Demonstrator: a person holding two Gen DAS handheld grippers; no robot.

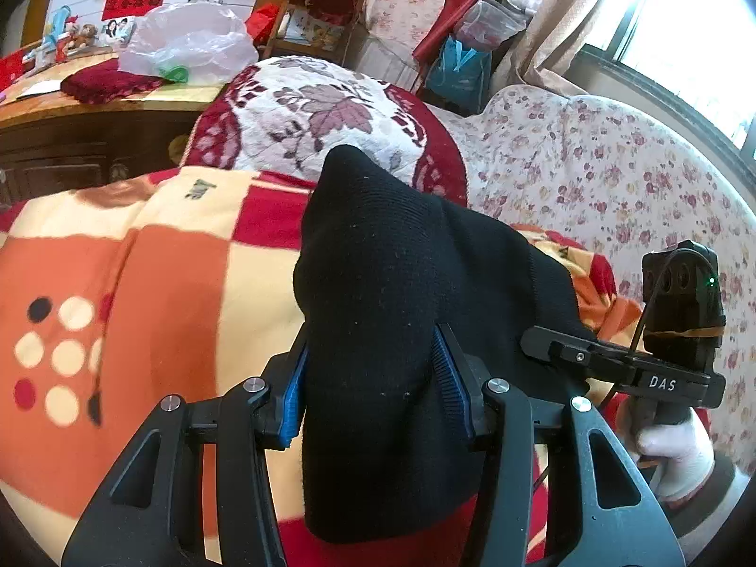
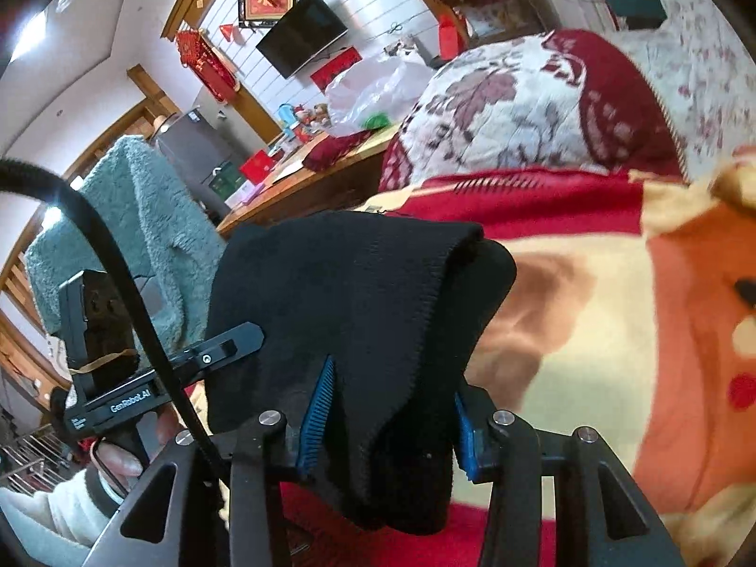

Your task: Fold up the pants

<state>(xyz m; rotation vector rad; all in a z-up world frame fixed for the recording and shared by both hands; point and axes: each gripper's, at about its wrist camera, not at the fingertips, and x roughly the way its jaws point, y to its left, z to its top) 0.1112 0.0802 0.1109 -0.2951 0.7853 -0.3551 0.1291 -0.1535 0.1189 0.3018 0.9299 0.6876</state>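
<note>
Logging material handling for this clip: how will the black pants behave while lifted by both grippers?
Likely floppy: the black pants drape and sag over the left hand-held gripper and the right hand-held gripper. Probably light, since they hang in soft folds. The knit looks grippy against the ribbed blue pads, so slipping seems unlikely.

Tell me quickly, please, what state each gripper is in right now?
Left gripper: closed on the black pants.
Right gripper: closed on the same black pants, a hemmed edge draped over its fingers.
</note>
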